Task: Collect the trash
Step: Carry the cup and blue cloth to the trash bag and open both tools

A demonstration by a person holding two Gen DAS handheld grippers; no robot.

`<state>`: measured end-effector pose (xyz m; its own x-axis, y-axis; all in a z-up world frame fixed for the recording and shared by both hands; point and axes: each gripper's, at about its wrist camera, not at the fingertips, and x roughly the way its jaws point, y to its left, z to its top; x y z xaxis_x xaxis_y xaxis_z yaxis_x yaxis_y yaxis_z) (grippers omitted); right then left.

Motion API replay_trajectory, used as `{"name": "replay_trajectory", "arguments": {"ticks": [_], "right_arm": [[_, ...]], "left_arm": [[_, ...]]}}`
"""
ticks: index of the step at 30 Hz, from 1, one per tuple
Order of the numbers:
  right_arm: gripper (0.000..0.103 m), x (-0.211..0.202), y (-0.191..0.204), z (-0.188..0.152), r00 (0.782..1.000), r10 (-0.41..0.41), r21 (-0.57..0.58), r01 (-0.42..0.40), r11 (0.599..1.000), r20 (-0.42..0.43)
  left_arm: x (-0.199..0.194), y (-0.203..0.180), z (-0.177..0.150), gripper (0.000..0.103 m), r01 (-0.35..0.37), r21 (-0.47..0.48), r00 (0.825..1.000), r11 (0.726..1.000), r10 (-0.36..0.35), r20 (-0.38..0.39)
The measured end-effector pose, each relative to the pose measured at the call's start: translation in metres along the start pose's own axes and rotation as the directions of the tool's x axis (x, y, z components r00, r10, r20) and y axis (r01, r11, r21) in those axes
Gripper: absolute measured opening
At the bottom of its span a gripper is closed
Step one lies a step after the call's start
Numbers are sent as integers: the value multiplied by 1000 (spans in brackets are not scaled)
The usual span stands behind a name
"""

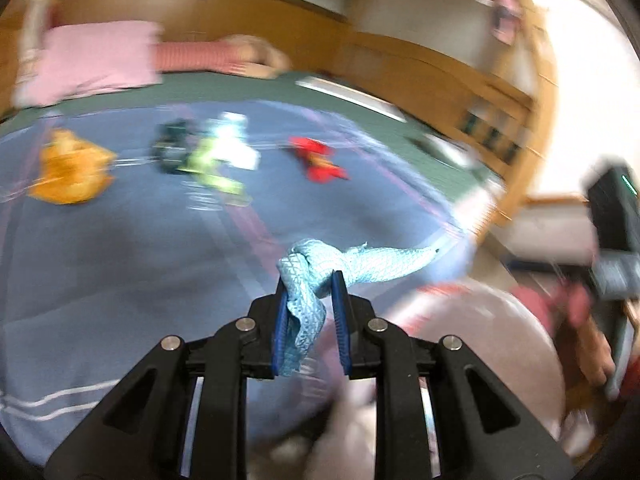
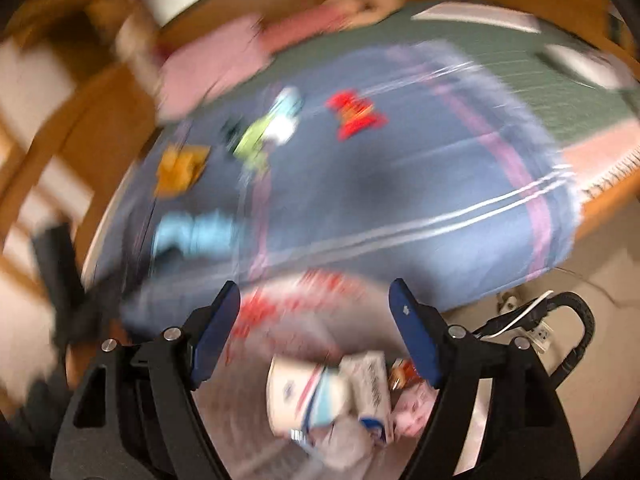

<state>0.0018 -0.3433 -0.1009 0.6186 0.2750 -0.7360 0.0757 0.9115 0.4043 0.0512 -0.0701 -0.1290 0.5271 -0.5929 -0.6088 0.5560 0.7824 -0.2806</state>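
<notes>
From the left wrist view, the left gripper (image 1: 308, 280) has its blue pads clamped on a crumpled light-blue wrapper (image 1: 320, 268), whose long tail trails off to the right, toward the blurred trash bag (image 1: 480, 328) low on that side. Beyond, on the blue blanket (image 1: 120, 260), lie an orange wrapper (image 1: 70, 172), a green-and-white wrapper (image 1: 216, 156) and a red wrapper (image 1: 318, 158).

From the right wrist view, the right gripper (image 2: 316, 300) stands wide open and empty, directly over the open bag (image 2: 280, 308), which already holds cartons (image 2: 332, 392). The red wrapper (image 2: 356, 114) lies far ahead. I judge the left hand must swing right to drop its load.
</notes>
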Motion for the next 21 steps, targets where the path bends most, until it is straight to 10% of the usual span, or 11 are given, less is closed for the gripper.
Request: {"name": "replay_trajectory", "arguments": {"ticks": [5, 7, 9, 16, 21], "right_arm": [[76, -8, -14, 9, 998, -40, 120, 33, 992, 54], [76, -4, -10, 10, 997, -58, 111, 52, 992, 48], [76, -6, -6, 8, 998, -57, 102, 53, 993, 41], [76, 7, 6, 13, 998, -58, 103, 54, 993, 39], [76, 18, 10, 15, 999, -47, 133, 45, 990, 14]], "left_arm": [[15, -60, -19, 23, 274, 245, 958, 930, -240, -160], [18, -74, -27, 47, 308, 297, 945, 904, -255, -204], [19, -77, -28, 80, 277, 319, 955, 906, -222, -198], [3, -24, -1, 87, 26, 93, 1000, 995, -27, 6], [-6, 15, 8, 87, -122, -70, 991, 990, 125, 45]]}}
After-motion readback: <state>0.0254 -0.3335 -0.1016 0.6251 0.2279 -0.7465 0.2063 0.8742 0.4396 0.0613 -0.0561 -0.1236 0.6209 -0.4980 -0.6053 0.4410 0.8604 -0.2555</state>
